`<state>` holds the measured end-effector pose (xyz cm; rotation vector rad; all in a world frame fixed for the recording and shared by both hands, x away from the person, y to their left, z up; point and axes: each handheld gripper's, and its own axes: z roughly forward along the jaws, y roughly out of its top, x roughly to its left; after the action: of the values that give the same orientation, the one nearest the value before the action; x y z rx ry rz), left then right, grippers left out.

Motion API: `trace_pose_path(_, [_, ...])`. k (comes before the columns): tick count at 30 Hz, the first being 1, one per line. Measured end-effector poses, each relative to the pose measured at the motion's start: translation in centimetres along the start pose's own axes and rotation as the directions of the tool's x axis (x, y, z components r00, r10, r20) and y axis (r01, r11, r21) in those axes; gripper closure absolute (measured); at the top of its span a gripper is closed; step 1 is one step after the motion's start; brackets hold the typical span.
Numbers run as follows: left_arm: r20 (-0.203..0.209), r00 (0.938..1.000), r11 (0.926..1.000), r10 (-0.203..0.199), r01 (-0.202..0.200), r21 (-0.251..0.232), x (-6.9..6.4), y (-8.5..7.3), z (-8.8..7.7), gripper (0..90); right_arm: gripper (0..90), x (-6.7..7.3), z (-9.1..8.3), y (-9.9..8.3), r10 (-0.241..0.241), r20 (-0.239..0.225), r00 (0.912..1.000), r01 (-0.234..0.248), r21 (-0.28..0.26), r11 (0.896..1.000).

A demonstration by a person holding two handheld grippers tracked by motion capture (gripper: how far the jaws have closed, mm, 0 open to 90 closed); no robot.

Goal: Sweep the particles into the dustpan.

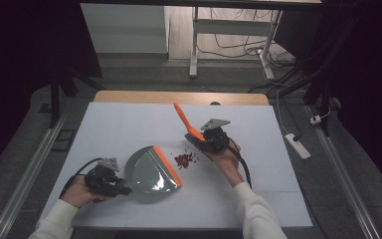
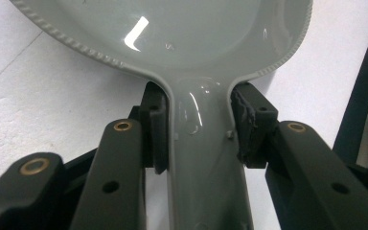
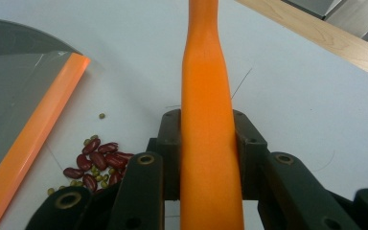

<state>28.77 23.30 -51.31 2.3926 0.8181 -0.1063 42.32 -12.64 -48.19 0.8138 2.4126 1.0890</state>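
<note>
Table: a wooden table point(image 1: 129, 96) with a white sheet point(image 1: 258, 149) laid over most of its top; a strip of bare wood shows along the far edge.

Dustpan: a grey dustpan point(image 1: 149, 172) with an orange lip point(image 1: 168, 166) lies flat on the sheet at the left of the high view, its mouth turned toward the pile of beans. In the right gripper view the orange lip point(image 3: 33, 129) runs just beside the beans, a narrow gap of sheet between them.

Left gripper: the left gripper point(image 1: 110, 183), in the person's left hand point(image 1: 77, 193), sits at the near left of the sheet. In the left gripper view its black pads point(image 2: 157, 134) press on both sides of the dustpan's grey handle point(image 2: 201, 143); the jaws are clamped on it.

Right gripper: the right gripper point(image 1: 206, 142), in the person's right hand point(image 1: 224, 154), is near the middle of the sheet, just right of the beans. Its jaws are closed narrow on the orange handle.

Brush: an orange handle point(image 3: 206, 120) stands between the right jaws and runs on past them; in the high view the handle point(image 1: 185, 119) slants up and away toward the far edge. Its head is hidden under the gripper.

Beans: a small pile of dark red beans point(image 1: 184, 159) lies between the dustpan's lip and the right gripper. In the right gripper view the red beans point(image 3: 98, 163) are mixed with tiny green beans point(image 3: 101, 116), a few scattered apart.
</note>
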Motion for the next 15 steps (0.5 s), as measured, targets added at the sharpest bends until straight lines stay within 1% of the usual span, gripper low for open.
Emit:
trace_pose_path(2, [0.003, 1.0, 1.0, -0.008, 0.008, 0.001, 0.0, 0.1, 0.1, 61.4, 70.0, 0.0, 0.2, 0.0, 0.003, 0.003, 1.0, -0.003, 0.006, 1.0])
trace_pose_path(4, [0.001, 1.0, 1.0, -0.007, 0.007, 0.003, 0.0, 0.1, 0.1, 61.4, 70.0, 0.0, 0.5, 0.0, 0.009, 0.003, 1.0, -0.009, 0.012, 1.0])
trace_pose_path(8, [0.003, 0.9999, 0.9999, -0.01, 0.01, 0.004, 0.0, 0.1, 0.1, 61.5, 70.0, 0.0, 1.0, -0.1, 0.001, 0.003, 1.0, -0.001, 0.027, 1.0])
trace_pose_path(11, [0.006, 0.9999, 0.9999, -0.01, 0.01, 0.005, 0.0, 0.1, 0.2, 61.4, 70.0, 0.3, 1.3, -0.1, 0.009, 0.014, 0.9999, -0.009, 0.034, 0.999])
trace_pose_path(15, [0.01, 0.9999, 0.9999, -0.01, 0.01, 0.007, 0.1, 0.1, 0.2, 61.4, 70.0, 0.6, 1.6, 0.0, -0.002, 0.006, 1.0, 0.002, 0.039, 0.999])
